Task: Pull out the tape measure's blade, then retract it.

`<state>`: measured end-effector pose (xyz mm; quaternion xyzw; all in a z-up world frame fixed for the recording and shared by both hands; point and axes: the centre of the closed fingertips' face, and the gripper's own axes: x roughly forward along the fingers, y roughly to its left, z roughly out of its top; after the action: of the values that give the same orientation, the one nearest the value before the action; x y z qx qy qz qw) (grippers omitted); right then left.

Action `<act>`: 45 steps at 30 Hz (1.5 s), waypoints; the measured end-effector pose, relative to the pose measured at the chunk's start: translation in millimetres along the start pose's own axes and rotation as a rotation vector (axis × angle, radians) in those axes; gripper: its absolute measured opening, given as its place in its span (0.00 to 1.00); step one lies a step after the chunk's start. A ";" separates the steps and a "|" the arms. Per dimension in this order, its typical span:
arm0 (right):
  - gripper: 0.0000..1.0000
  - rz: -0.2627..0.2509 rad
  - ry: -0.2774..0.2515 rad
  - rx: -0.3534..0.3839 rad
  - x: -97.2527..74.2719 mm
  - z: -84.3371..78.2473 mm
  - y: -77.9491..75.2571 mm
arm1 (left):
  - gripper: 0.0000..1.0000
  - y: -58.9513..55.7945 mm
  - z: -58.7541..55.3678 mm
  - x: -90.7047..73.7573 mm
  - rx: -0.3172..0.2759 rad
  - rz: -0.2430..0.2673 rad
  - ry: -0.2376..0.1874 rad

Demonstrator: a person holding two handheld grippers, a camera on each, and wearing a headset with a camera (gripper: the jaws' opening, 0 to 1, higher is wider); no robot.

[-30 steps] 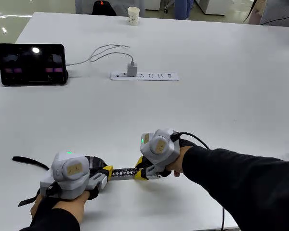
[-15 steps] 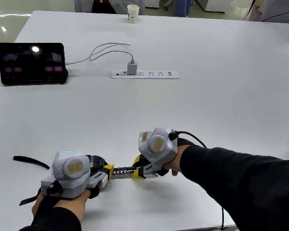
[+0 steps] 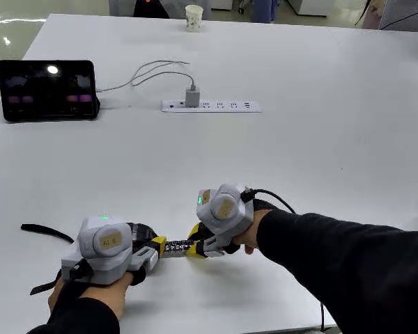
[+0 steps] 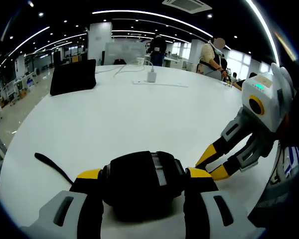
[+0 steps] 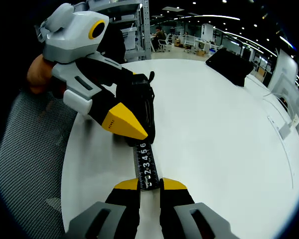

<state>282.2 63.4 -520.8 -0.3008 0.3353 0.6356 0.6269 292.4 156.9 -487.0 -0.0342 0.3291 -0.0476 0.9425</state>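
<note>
Tape measure [image 4: 142,181] gripped at the near edge of the white table [image 3: 299,153], short run of blade [image 5: 143,167] drawn out between the two grippers.

Nearest, left gripper [image 4: 144,174]: yellow-tipped jaws clamped on either side of the black tape measure, which sits on the tabletop; its black strap [image 3: 45,231] trails off to the left along the surface. Just to its right, right gripper [image 5: 149,184]: jaws pinched together on the end of the blade, printed numbers up to 6 readable between them and the case mouth. The two grippers' tips are close, with the bare blade spanning the small gap, flat and low over the table. Mid-table: white power strip [image 3: 210,106] with a charger [image 3: 192,96] plugged in, its cable looping left to a dark tablet [image 3: 47,90]. Far edge: paper cup [image 3: 193,18].
</note>
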 end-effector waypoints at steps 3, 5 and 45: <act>0.11 0.001 -0.002 -0.004 0.4 1.7 0.8 | 0.60 -0.1 0.0 -0.4 -0.001 0.000 0.001; 0.11 0.003 -0.002 -0.005 1.0 2.5 0.8 | 0.60 -0.1 -0.2 -0.5 -0.002 -0.001 0.002; 0.11 0.021 -0.043 -0.003 14.0 19.9 4.1 | 0.60 -0.2 0.3 -0.8 -0.009 -0.012 0.002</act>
<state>278.4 87.8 -520.1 -0.2846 0.3237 0.6490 0.6269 292.0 156.8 -486.3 -0.0402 0.3300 -0.0520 0.9417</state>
